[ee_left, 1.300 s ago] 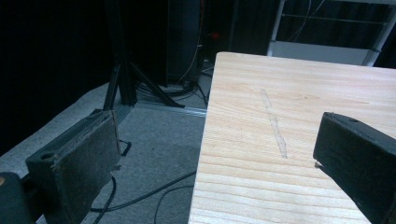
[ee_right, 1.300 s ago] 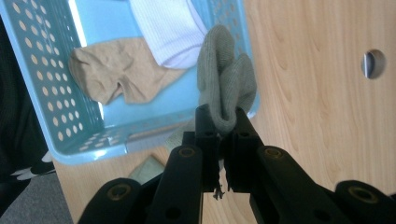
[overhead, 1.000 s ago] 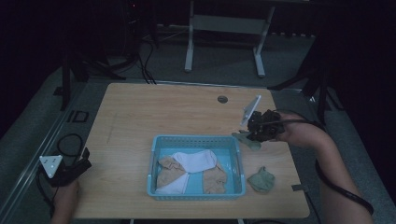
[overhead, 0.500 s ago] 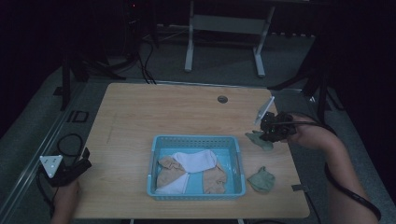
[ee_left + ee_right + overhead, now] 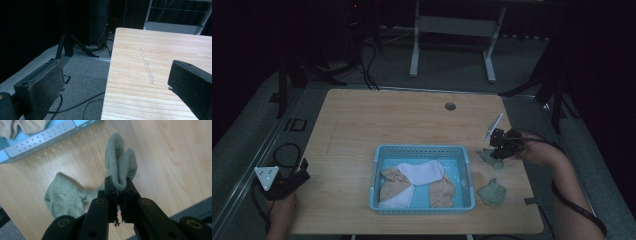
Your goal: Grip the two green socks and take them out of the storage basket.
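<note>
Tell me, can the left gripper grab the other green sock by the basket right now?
Probably not. The left gripper sits open off the table's left edge, and the blue basket stands between it and that loose green sock on the far right side.

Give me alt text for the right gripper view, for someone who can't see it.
The right gripper's two black jaws are shut on a fold of a grey-green knitted sock, whose other end trails on the light wooden table. A corner of a light blue perforated plastic basket sits at the upper left.
</note>
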